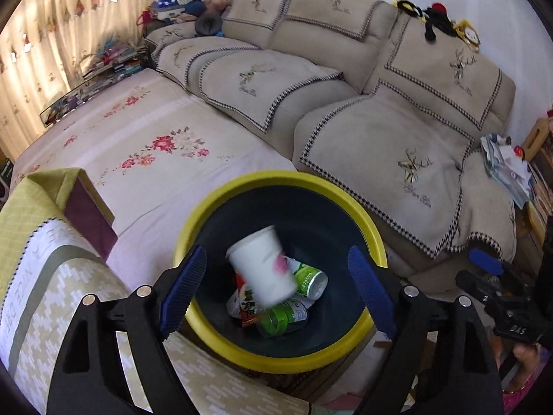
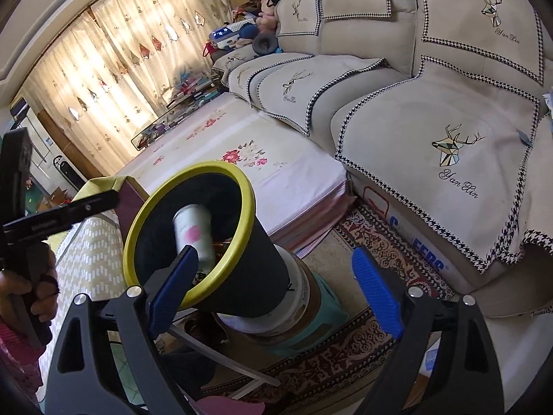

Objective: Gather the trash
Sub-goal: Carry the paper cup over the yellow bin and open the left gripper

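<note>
1. From the left wrist camera: the left gripper [image 1: 276,294] hangs right over the bin [image 1: 221,342], its blue fingers [image 1: 183,294] spread wide with nothing between them. A white cup [image 1: 262,269] with a pink mark shows blurred in the gap, inside the yellow rim, apparently loose and dropping. Under it lie a green can [image 1: 311,278], a green bottle [image 1: 281,318] and a red-printed wrapper [image 1: 247,306].

2. Same view, the risk: I judge the cup could bounce off the can or bottle and hop out toward 6 o'clock, where the near rim sits close to the patterned table [image 1: 86,311]. The blur makes its tilt hard to call.

3. At 3 o'clock the right gripper [image 1: 484,263] shows only in part; I cannot tell its opening from here.

4. From the right wrist camera: the right gripper [image 2: 276,287] has its fingers [image 2: 376,294] wide apart and holds nothing. Its left finger overlaps the near rim of the bin [image 2: 269,259] in the picture; whether they touch, I cannot say.

5. Here the bin looks tilted and perched on a stack of a white tub [image 2: 297,311] and a teal stool [image 2: 328,325], above the rug [image 2: 380,252]. That looks the bigger hazard: a nudge from either gripper could tip the stack and spill the trash.

6. The blurred cup [image 2: 191,231] sits within the rim at about 10 o'clock of the gripper, and the person's left hand [image 2: 38,283] grips its handle at 9 o'clock.
</note>
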Tool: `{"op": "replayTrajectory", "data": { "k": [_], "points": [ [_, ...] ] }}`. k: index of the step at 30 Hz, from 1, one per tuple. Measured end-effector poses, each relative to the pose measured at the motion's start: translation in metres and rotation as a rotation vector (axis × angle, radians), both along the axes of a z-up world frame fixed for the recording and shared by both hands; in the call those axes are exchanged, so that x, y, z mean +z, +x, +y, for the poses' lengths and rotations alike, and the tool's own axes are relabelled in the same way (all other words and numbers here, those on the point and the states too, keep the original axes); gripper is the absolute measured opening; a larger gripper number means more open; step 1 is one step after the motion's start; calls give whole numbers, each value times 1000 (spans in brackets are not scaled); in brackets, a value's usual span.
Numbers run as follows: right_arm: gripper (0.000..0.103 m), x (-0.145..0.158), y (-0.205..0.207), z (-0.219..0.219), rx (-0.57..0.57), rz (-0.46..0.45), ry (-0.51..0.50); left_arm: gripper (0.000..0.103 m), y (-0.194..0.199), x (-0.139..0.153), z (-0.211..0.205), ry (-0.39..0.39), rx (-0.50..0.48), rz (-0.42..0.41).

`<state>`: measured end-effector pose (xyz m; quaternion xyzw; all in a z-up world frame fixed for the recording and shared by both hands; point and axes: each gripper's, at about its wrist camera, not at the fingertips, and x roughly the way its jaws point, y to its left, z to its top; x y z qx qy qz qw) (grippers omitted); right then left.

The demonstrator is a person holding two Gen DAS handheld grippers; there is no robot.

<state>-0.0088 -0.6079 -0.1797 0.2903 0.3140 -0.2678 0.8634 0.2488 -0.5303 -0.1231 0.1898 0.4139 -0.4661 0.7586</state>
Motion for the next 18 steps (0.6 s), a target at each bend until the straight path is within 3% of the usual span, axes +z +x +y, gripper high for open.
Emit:
{"op": "replayTrajectory", "data": {
  "k": [3, 10, 14, 18],
  "points": [
    [86, 1, 0, 2, 8, -4, -3, 88, -1, 19, 30, -54, 39, -27],
    [88, 5, 12, 16, 48, 2, -12, 93, -9, 62, 146, -189, 179, -118],
    [89, 10, 25, 32, 94, 10, -26, 96, -9, 72, 222, -228, 292, -161],
    [89, 16, 45, 56, 157, 26, -47, 98, -12, 71, 308, -215, 436, -242]
  ]
}}
